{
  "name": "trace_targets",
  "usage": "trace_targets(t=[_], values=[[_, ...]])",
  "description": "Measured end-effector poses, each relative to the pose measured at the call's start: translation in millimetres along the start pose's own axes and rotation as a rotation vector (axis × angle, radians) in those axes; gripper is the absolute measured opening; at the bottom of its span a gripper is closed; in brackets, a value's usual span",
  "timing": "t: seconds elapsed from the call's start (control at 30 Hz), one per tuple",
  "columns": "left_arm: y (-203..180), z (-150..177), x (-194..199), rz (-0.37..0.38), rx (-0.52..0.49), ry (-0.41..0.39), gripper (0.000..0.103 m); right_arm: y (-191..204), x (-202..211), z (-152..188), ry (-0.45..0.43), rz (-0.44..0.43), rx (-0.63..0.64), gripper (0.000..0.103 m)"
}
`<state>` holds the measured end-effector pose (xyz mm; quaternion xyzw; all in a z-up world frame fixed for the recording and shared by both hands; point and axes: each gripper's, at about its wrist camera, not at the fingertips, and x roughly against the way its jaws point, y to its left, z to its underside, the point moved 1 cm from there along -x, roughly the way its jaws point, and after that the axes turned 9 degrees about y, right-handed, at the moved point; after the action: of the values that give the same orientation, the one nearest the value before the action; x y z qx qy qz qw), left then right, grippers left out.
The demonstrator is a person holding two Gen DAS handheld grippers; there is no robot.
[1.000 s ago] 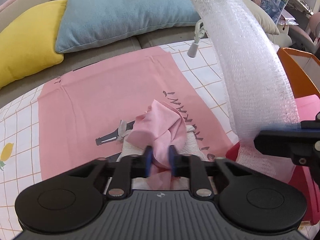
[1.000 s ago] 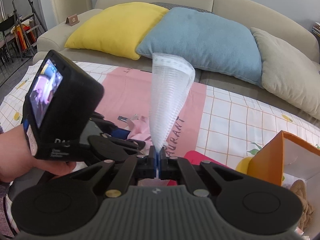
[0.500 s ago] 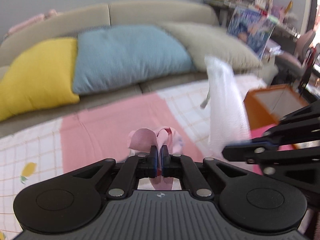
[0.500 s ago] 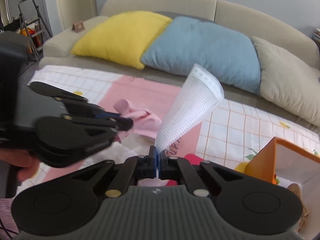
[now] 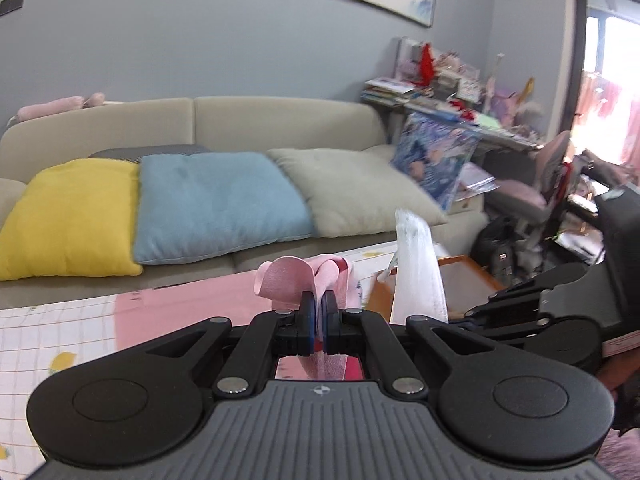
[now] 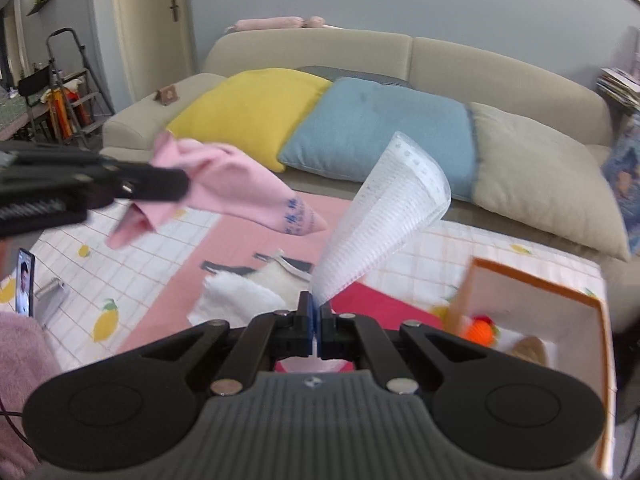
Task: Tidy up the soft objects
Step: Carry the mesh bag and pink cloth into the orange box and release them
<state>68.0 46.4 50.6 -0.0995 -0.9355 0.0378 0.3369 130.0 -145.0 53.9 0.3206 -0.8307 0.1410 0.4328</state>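
My left gripper (image 5: 319,320) is shut on a pink cloth (image 5: 296,280) and holds it in the air above the table; the cloth also shows in the right wrist view (image 6: 240,192), hanging from the left gripper (image 6: 176,184). My right gripper (image 6: 315,320) is shut on a white mesh cloth (image 6: 380,220) that stands up stiffly from the jaws; it also shows in the left wrist view (image 5: 416,272). An orange box (image 6: 532,280) stands open at the right with soft toys inside. A white fluffy cloth (image 6: 248,288) lies on the pink mat (image 6: 248,240).
A checked tablecloth (image 6: 140,264) covers the table. A red item (image 6: 376,304) lies beside the box. A sofa with yellow (image 6: 256,112), blue (image 6: 380,128) and beige (image 6: 540,176) cushions stands behind. A phone (image 6: 25,282) lies at the left edge.
My left gripper has closed on the pink cloth and lifted it up off the mat. My right gripper has risen a little with the mesh cloth.
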Motion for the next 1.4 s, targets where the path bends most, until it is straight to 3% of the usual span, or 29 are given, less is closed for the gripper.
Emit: trace_targets(t=[0.27, 0.5, 0.73, 0.93, 1.2, 1.4], values=[[-67, -5, -29, 0.14, -0.098, 0.038, 0.003, -68, 28, 49, 0.103, 0.125, -0.042, 0.0], [-118, 2, -78, 0.225, -0.175, 0.163, 0.003, -123, 16, 81, 0.309, 0.177, -0.079, 0.0], [-165, 20, -121, 0.192, -0.336, 0.286, 0.003, -147, -20, 96, 0.436, 0.172, -0.083, 0.0], [-183, 41, -150, 0.151, -0.44, 0.392, 0.003, -158, -44, 104, 0.503, 0.173, -0.091, 0.0], [-186, 50, -169, 0.128, -0.453, 0.476, 0.005, -161, -60, 112, 0.539, 0.177, -0.114, 0.003], [-185, 45, -164, 0.145, -0.424, 0.471, 0.017, -161, -56, 111, 0.529, 0.196, -0.119, 0.009]])
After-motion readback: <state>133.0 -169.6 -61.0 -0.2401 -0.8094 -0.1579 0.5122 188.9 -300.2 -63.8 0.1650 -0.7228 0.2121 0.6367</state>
